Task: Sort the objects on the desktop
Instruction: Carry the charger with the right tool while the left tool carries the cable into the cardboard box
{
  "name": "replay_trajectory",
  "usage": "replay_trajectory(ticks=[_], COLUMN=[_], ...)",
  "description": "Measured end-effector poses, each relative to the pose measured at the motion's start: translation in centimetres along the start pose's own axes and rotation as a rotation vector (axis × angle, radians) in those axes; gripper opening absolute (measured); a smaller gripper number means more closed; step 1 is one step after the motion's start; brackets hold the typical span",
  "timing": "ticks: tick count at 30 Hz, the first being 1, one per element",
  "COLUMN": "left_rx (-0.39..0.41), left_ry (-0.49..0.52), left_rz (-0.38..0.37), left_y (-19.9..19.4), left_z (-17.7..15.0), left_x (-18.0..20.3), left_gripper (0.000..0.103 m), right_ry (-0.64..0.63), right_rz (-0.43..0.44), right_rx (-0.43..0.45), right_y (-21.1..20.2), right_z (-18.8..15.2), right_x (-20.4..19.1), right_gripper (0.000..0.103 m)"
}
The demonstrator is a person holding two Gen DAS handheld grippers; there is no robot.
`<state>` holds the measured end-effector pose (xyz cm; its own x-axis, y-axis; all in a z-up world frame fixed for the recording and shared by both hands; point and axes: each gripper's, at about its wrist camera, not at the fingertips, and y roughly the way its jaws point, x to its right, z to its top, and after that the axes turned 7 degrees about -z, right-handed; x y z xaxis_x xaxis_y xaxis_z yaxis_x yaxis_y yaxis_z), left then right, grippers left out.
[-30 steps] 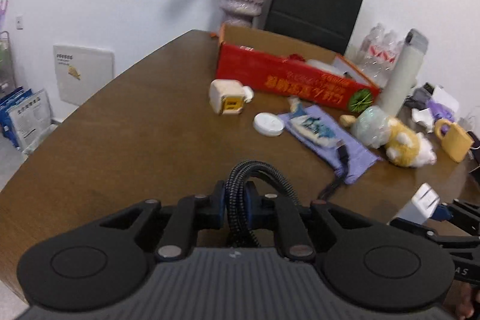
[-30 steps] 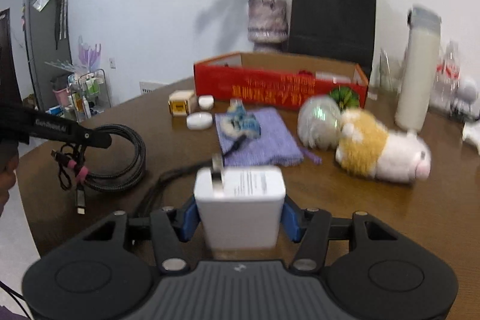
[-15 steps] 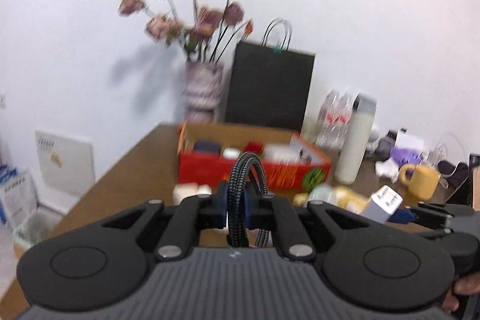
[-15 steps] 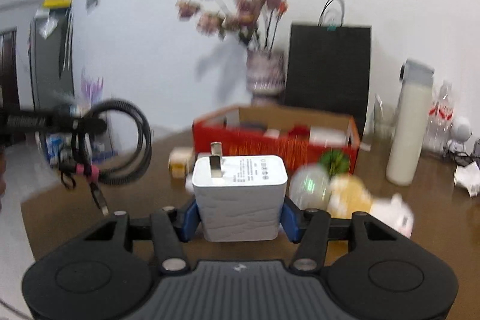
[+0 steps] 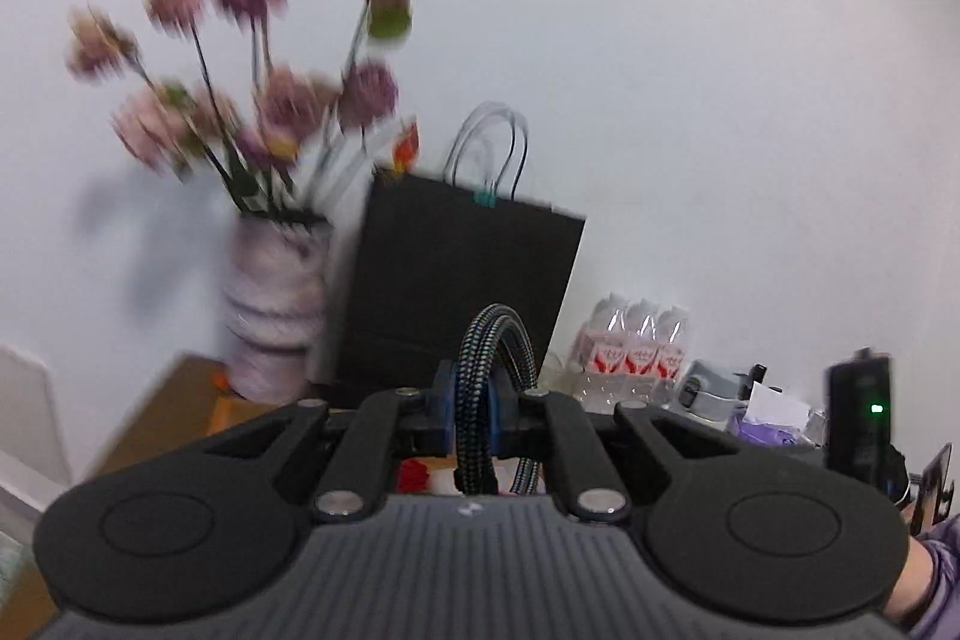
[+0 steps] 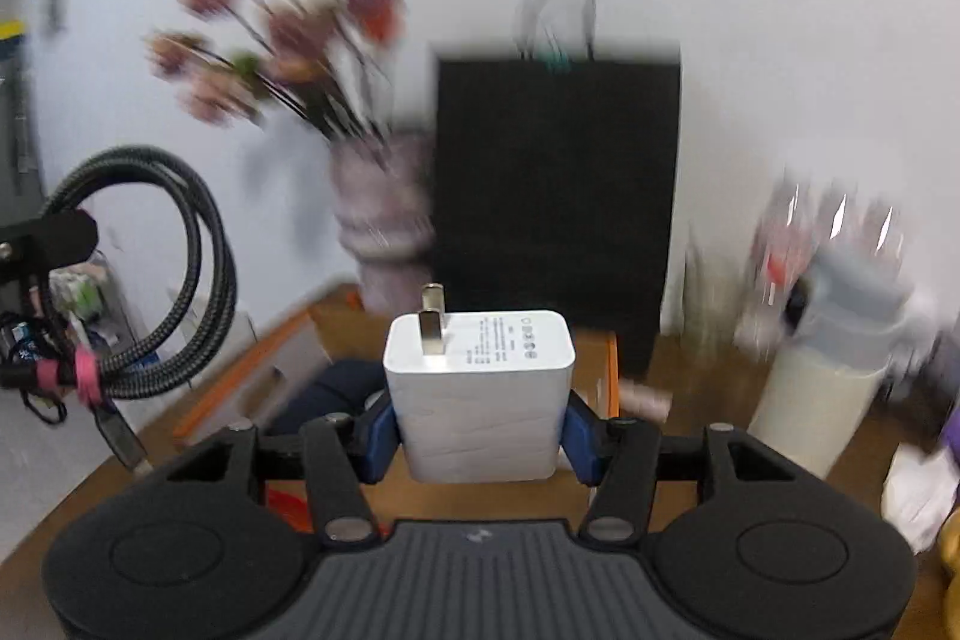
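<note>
We are gripping the white charger [image 6: 480, 394] between the blue pads [image 6: 379, 436] of our right gripper [image 6: 480, 436], its prongs pointing up, above the open cardboard box [image 6: 336, 334]. At left, our left gripper [image 6: 45, 235] is pinching the coiled braided cable [image 6: 174, 268]. A black paper bag [image 6: 555, 208] is standing behind, a white bottle [image 6: 822, 382] at right.

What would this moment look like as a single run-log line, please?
left tool: shut on braided cable | right tool: shut on white charger | both raised near red box | view: blurred
</note>
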<state>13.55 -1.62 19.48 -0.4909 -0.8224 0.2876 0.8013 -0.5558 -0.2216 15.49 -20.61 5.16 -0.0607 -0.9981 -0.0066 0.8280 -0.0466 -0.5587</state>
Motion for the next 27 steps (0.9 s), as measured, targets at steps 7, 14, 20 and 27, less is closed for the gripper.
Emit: replay_trajectory(ticks=[7, 14, 20, 27], left_rx=[-0.354, -0.621, -0.641, -0.608], left_ry=[-0.155, -0.121, -0.128, -0.118], left_rz=[0.075, 0.181, 0.235, 0.353], left_y=[15.9, 22.6, 22.1, 17.7], left_z=[-5.6, -9.5, -9.0, -4.2], left_x=[-6.7, -8.9, -9.0, -10.3], left_gripper=[0.010, 0.013, 0.027, 0.099], right_ry=[-0.039, -0.131, -0.132, 0.042], right_rz=[-0.077, -0.096, -0.134, -0.052], right_rx=[-0.369, -0.580, -0.629, -0.523], right_y=[11.6, 17.8, 19.5, 16.5], right_z=[0.3, -0.9, -0.2, 4.6], right_x=[-0.3, -2.7, -3.1, -0.3], right_gripper=[0.054, 0.054, 0.056, 0.081])
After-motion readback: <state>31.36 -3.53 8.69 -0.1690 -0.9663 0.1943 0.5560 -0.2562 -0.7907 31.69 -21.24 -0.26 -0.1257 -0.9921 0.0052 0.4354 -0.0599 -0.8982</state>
